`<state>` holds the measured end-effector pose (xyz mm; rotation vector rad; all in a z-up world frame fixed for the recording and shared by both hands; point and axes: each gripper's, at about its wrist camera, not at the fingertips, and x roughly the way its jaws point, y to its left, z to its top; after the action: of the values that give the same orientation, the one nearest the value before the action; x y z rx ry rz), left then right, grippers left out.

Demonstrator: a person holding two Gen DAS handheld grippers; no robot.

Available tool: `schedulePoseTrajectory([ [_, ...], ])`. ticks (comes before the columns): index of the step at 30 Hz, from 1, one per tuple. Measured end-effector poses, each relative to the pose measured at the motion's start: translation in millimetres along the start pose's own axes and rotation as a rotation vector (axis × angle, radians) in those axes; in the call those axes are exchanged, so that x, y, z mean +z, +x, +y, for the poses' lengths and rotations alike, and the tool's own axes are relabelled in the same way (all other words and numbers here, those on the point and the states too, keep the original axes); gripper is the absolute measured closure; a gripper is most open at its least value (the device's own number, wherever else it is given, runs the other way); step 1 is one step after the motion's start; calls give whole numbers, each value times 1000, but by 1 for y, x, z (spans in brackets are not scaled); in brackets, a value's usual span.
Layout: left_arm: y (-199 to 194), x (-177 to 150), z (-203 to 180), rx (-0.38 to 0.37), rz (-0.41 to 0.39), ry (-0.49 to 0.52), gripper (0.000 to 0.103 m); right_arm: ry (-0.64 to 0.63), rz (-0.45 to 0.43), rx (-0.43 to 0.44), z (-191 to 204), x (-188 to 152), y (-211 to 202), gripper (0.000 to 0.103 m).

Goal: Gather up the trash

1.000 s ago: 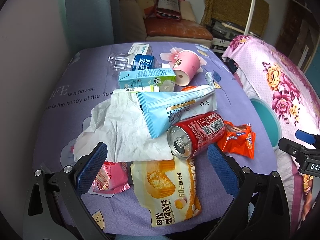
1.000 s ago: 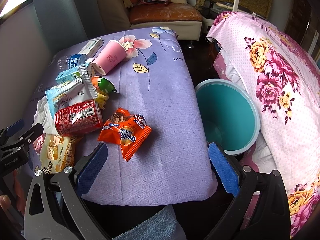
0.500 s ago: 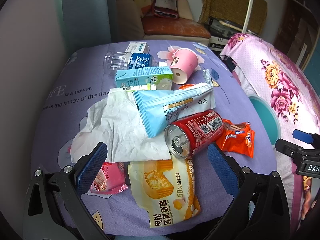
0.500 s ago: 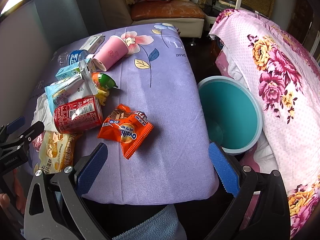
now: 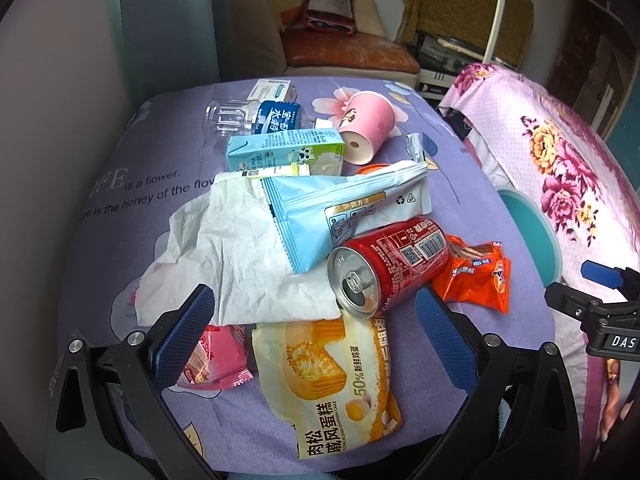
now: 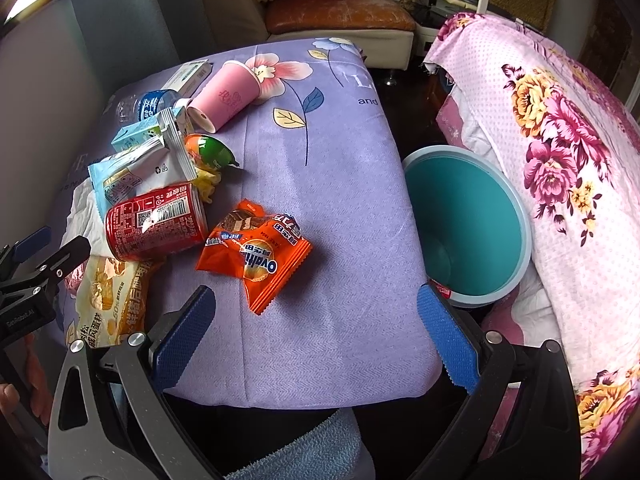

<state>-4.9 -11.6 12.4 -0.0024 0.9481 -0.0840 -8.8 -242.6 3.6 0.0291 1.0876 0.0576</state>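
"Ovaltine" on orange packet [image 6: 256, 254]

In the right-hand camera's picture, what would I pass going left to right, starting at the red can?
Red can → orange snack packet → bare purple tablecloth → teal bin → pink floral bedding.

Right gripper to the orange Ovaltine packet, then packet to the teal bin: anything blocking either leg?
Nothing visible. The right gripper is open, with only bare purple cloth between it and the orange packet, which lies clear of the red can. From packet to teal bin there is only cloth; the bin's mouth is open.
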Motion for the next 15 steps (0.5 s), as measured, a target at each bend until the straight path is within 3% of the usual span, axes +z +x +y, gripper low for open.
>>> schedulePoseTrajectory([
  [15,14,2,7,-12,25,18,3,1,20,-2,-1,0,10,6],
])
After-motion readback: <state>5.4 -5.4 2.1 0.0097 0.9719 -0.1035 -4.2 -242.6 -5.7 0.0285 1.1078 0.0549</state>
